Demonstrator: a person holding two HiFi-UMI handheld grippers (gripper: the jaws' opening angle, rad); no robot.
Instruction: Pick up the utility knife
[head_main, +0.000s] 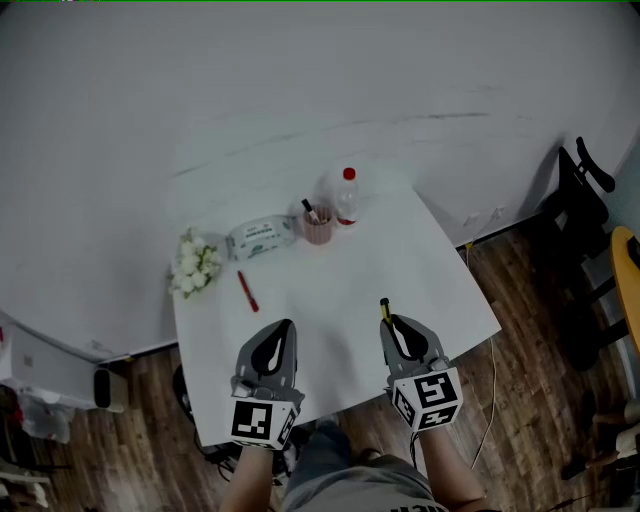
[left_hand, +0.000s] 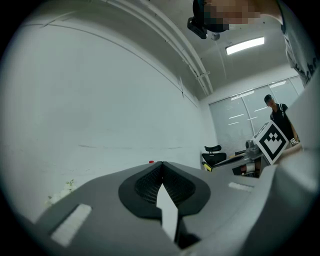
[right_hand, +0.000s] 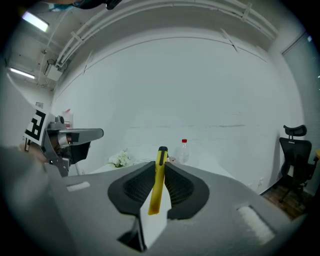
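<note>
Utility knife (right_hand: 159, 182): one, slim, yellow plastic with a black tip, clamped in my right gripper (head_main: 390, 320) over the smooth white table (head_main: 420, 260). My left gripper (left_hand: 161, 166) is closed, empty. One red pen (head_main: 247, 291), one clear bottle (head_main: 346, 197), one pink cup (head_main: 318, 230).

Left gripper (left_hand: 161, 164): jaws together, nothing between.
Right gripper (left_hand: 222, 162): right side, holding yellow-tipped utility knife (left_hand: 206, 168).
Office chair (left_hand: 212, 150): far right.

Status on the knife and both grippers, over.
Right gripper shut on yellow utility knife. Left gripper shut, empty. Red pen, cup and bottle sit farther back, not in the way.
</note>
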